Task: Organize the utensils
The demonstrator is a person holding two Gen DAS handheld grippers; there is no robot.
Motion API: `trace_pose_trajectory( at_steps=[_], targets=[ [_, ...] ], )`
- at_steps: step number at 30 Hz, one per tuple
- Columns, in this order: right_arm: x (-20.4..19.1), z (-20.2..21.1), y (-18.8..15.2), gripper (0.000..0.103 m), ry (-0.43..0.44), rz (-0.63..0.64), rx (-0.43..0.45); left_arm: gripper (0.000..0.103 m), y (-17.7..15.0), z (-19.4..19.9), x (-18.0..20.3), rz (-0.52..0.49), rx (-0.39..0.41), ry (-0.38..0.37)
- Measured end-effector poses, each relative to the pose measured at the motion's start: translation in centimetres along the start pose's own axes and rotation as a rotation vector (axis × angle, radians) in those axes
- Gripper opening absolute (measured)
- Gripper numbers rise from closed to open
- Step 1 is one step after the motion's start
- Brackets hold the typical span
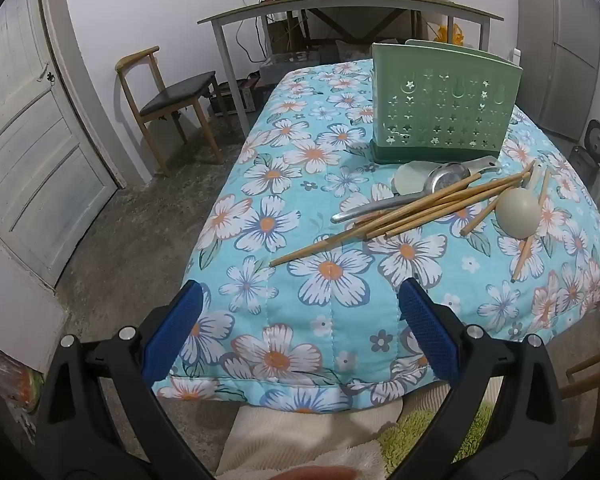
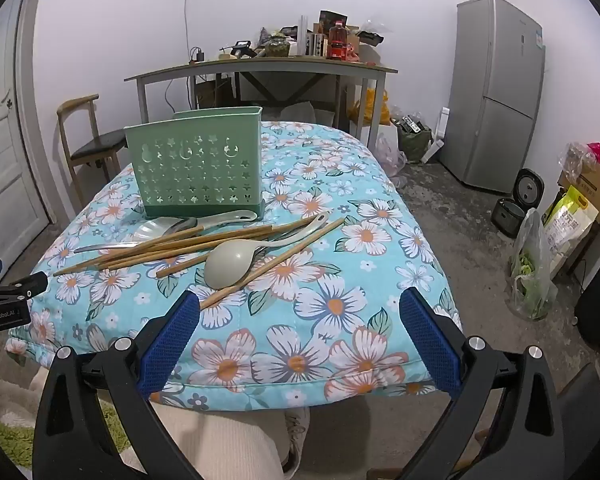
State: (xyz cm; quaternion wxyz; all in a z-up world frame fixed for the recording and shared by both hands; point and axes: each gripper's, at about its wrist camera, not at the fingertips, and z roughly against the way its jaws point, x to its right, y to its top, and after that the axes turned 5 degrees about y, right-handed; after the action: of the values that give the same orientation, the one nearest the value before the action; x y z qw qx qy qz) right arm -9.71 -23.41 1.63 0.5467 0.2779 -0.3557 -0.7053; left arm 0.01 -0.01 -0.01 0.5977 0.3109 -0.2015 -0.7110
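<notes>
A green perforated utensil holder (image 1: 444, 108) (image 2: 198, 170) stands upright on the floral-quilted table (image 1: 300, 312) (image 2: 340, 280). In front of it lies a loose pile: several wooden chopsticks (image 1: 416, 208) (image 2: 180, 246), a pale green ladle-like spoon (image 1: 518, 212) (image 2: 230, 266), a metal spoon (image 1: 446, 178) (image 2: 112, 246) and a white spoon (image 1: 410, 178) (image 2: 220, 220). My left gripper (image 1: 300, 300) is open and empty above the table's near edge, short of the pile. My right gripper (image 2: 300, 308) is open and empty, its left finger close to one chopstick's tip.
A wooden chair (image 1: 168, 100) (image 2: 88, 144) and a cluttered side table (image 1: 340, 4) (image 2: 260, 68) stand behind. A fridge (image 2: 496, 92), rice cookers (image 2: 520, 200) and bags (image 2: 540, 264) are at right. A door (image 1: 28, 152) is at left. The left gripper's body (image 2: 8, 296) shows at the right view's left edge.
</notes>
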Motion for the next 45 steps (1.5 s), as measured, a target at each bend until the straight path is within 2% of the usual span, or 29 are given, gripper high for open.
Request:
trace_pose_trajectory(
  at_steps=[45],
  targets=[
    [-0.05,-0.01,0.12,0.097,-0.002,0.003,-0.006,0.095,0.00,0.16,0.37,0.005,0.000,-0.009]
  ],
)
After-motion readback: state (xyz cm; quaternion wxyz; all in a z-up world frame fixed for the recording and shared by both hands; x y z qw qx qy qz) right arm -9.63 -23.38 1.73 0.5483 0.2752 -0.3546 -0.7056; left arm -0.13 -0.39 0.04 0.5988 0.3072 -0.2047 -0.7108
